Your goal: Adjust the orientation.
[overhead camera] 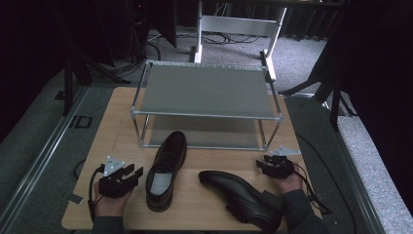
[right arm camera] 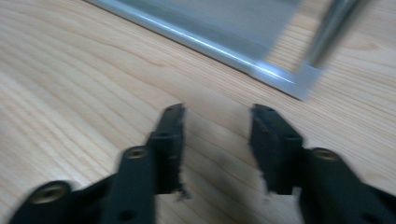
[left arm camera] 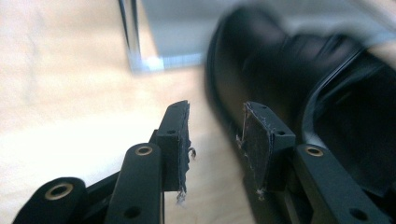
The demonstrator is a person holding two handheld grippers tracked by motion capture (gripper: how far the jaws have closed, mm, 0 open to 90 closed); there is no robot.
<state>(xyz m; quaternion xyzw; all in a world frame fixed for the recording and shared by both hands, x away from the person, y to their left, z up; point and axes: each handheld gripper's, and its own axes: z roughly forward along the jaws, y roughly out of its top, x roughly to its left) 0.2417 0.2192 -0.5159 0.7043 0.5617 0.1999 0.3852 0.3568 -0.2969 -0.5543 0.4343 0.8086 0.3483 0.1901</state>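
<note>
a: report the left gripper (overhead camera: 138, 173).
b: held in the left hand (overhead camera: 111, 197) at the 8 o'clock corner of the table (overhead camera: 117, 112). jaws stand apart with bare wood between them; nothing is pinched. in the left gripper view the left gripper (left arm camera: 215, 125) sits just beside the shoe's side, its pads (left arm camera: 256, 140) frayed at the edges.

a: report the right gripper (overhead camera: 259, 165).
b: at 4 o'clock, jaws spread, gap empty. in the right gripper view the right gripper (right arm camera: 215, 130) hangs over bare wood, near the rack's lower corner.

a: locate the shoes.
b: upright shoe (overhead camera: 166, 168) at 6 o'clock, toe toward the rack (overhead camera: 207, 90), which stands at 12 o'clock. second shoe (overhead camera: 241, 197) at 5 o'clock, lying across the front edge, its heel end near the right sleeve (overhead camera: 302, 212). the two shoes lie apart.
</note>
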